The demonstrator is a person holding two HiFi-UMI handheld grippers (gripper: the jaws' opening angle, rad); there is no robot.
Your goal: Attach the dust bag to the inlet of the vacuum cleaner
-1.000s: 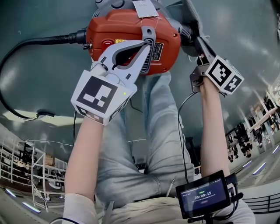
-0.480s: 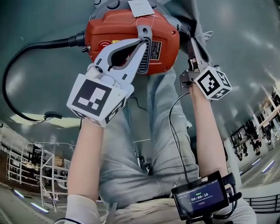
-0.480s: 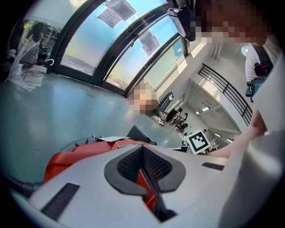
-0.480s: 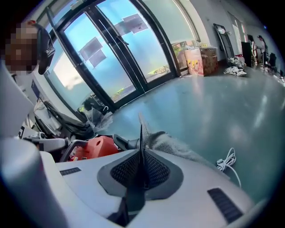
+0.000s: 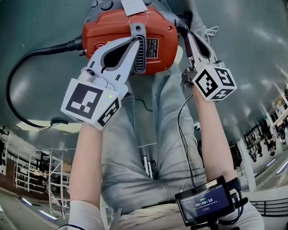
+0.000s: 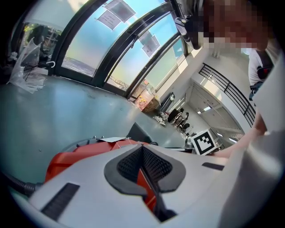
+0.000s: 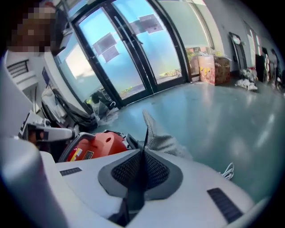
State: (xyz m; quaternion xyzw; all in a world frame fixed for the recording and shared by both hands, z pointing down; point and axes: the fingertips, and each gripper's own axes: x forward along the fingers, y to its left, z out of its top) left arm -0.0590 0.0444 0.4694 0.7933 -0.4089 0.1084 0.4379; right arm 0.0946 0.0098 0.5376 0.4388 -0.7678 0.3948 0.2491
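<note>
A black ribbed hose [image 5: 49, 48] curves off to the left from the red plastic vacuum cleaner [image 5: 108, 31], which lies at the far end of the person's jeans-clad legs [image 5: 135, 148]. Whether it rests on the knees or on the glossy grey-green floor [image 5: 36, 18] I cannot tell. A white paper tag [image 5: 133, 5] is tied to its top.

The left gripper [image 5: 134, 41] has its jaws pressed together on what looks like the vacuum's grey plastic handle band [image 5: 137, 30]. Red casing shows just behind the pads in the left gripper view. It reads as the steadying hand.

To the right, the right gripper [image 7: 143, 151] pinches the grey mesh-fabric dust bag [image 7: 164, 141], and a peak of cloth stands up past its tips. Its jaws have just been closing, with that cloth between them.

Over the last second the right gripper has come in from well to the right until it is just beside the vacuum's right end. It has also tilted, and the bag has come with it. That places the bag next to where the inlet seems to be, though the opening itself is hidden. The mouth of the bag does not yet look seated, so the fitting step seems about to begin.
</note>
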